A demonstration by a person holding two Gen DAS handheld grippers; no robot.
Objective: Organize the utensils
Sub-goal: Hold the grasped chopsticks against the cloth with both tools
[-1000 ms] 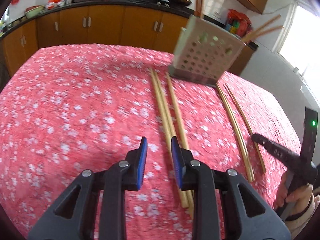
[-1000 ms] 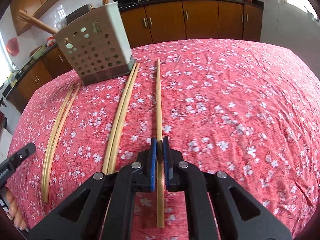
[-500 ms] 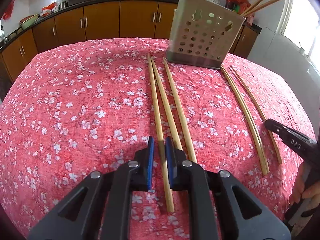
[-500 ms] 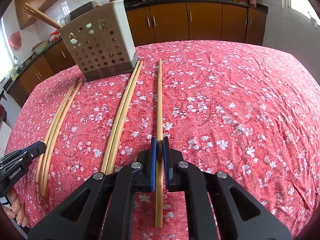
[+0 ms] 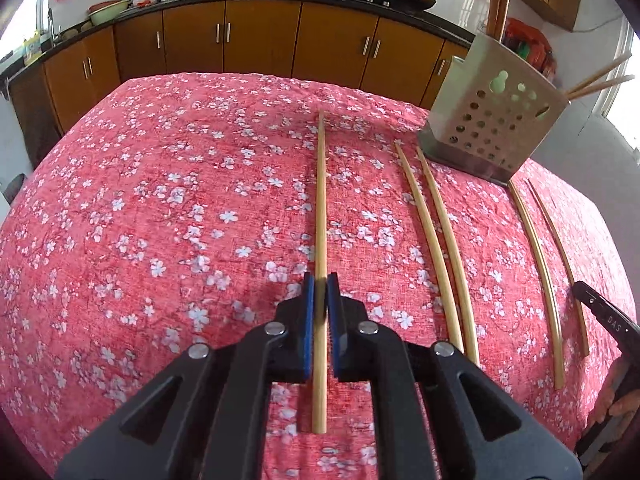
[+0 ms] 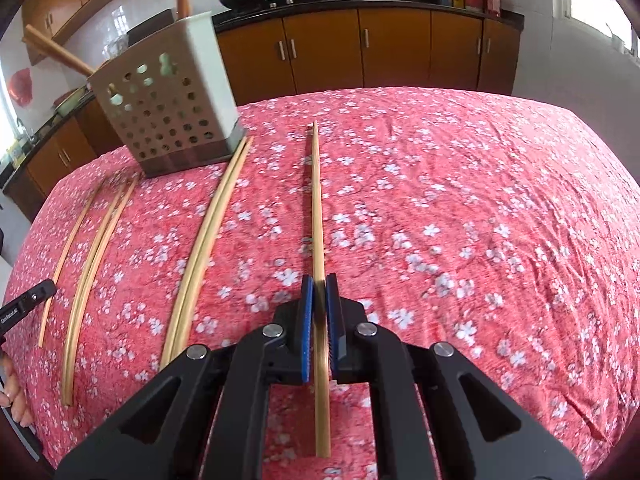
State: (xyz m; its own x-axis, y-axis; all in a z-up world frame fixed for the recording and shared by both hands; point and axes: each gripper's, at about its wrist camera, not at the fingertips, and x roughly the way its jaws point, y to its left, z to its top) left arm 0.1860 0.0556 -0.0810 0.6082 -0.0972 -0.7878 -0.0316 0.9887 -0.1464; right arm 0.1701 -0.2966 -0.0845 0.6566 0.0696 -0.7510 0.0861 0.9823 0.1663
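My left gripper (image 5: 320, 306) is shut on a wooden chopstick (image 5: 321, 208) that points away over the red floral cloth (image 5: 160, 208). My right gripper (image 6: 319, 308) is shut on another chopstick (image 6: 316, 200), slightly raised above the cloth. The perforated metal utensil holder (image 5: 492, 124) stands at the far right in the left wrist view and at the far left in the right wrist view (image 6: 168, 116), with several chopsticks inside. Two chopsticks (image 5: 436, 236) lie right of my left gripper, two more (image 5: 540, 264) further right. In the right wrist view a pair (image 6: 208, 232) lies left of the gripper.
Brown kitchen cabinets (image 5: 260, 48) with a dark counter, woks and bowls run behind the table. The table's cloth-covered edges curve away on all sides. The right gripper's body and the hand holding it show at the right edge (image 5: 608, 320) of the left wrist view.
My left gripper has closed on the leftmost chopstick and shifted it left, away from the other two. My right gripper has stayed shut on its chopstick and moved it slightly.
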